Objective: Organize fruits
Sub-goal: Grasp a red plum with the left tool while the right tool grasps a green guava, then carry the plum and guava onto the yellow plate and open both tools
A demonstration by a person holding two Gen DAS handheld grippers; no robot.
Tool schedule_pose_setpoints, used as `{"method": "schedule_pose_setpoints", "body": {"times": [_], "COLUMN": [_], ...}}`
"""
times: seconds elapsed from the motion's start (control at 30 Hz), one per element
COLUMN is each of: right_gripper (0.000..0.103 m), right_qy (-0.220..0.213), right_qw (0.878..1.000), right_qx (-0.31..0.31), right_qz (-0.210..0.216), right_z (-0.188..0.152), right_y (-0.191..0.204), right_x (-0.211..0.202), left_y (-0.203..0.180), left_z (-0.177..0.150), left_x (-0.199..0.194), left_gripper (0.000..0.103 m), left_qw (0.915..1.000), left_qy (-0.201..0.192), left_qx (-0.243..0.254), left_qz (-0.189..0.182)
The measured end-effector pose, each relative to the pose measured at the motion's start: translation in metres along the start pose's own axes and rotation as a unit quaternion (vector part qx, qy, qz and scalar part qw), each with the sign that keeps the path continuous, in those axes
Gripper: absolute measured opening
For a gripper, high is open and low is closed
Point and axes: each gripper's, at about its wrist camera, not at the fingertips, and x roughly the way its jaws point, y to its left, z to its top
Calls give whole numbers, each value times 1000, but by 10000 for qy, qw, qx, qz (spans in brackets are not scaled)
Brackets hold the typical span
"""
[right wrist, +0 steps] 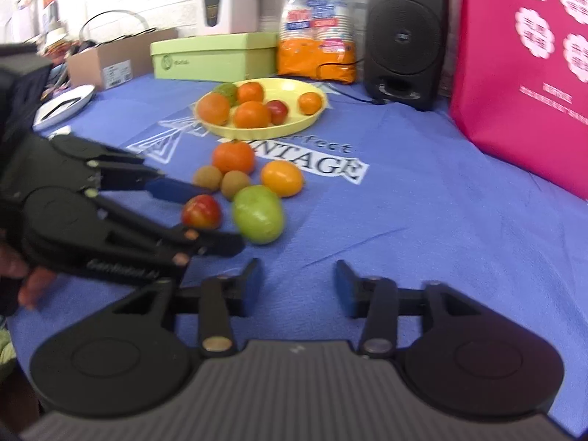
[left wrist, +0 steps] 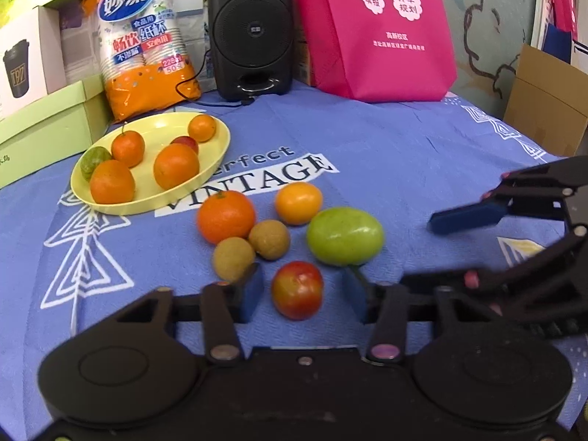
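A bench draped in a blue cloth (left wrist: 386,154) printed with white "VINTAGE" lettering carries a round pale-yellow plastic plate (left wrist: 217,152), the landmark for everything else. On the plate lie four orange citrus fruits, a small red fruit and a green one at its far-left rim. Just in front of the plate, on the lettering, sits a loose cluster: a bright orange mandarin (left wrist: 226,216) nearest the plate, a yellow-orange citrus (left wrist: 298,203) beside it, two brown round longans (left wrist: 269,239) touching each other, a large green tomato-like fruit (left wrist: 345,236), and, farthest from the plate, a small red-and-yellow plum-like fruit (left wrist: 297,289). The left tool (left wrist: 303,290) straddles that red-and-yellow fruit, one blue pad on each side; a narrow gap shows on both sides in the left wrist view, so its pads do not visibly press the fruit. The right tool (right wrist: 297,288) stands spread over bare cloth, on the side of the cluster away from the plate, with nothing between its blue pads. Behind the plate stand a black speaker (left wrist: 250,29), an orange pack of paper cups (left wrist: 145,40) and a light-green box (left wrist: 47,125); a magenta fabric bag (left wrist: 375,25) stands beyond the speaker.
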Motion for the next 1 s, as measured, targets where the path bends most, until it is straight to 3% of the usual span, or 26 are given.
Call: {"method": "schedule_pose_setpoints", "body": {"times": [0.07, 0.27, 0.47, 0.53, 0.6, 0.83, 1.0], "right_gripper": [73, 72, 64, 55, 38, 38, 38], "right_qy": [-78, -157, 20, 64, 34, -33, -325], "right_qw": [9999, 9984, 9966, 9964, 9969, 9988, 9988], "right_qx": [-138, -530, -822, -824, -772, -459, -272], "right_qz": [45, -78, 107, 172, 164, 165, 231], "right_z": [2, 17, 26, 28, 30, 27, 42], "right_y": [6, 20, 34, 39, 40, 31, 20], "right_x": [0, 15, 34, 41, 44, 33, 13], "left_y": [9, 19, 34, 38, 41, 42, 43], "left_z": [-1, -2, -4, -6, -8, -6, 10], "left_x": [-2, -7, -18, -21, -24, -31, -46], "left_gripper": [27, 27, 27, 27, 27, 27, 27], "left_qw": [9998, 9999, 9997, 9995, 9995, 9994, 9991], "left_qy": [-14, 18, 79, 81, 85, 6, -251], "left_qx": [-153, -123, -176, -234, -264, -297, -263], "left_qz": [-102, -81, 117, 175, 177, 153, 198]}}
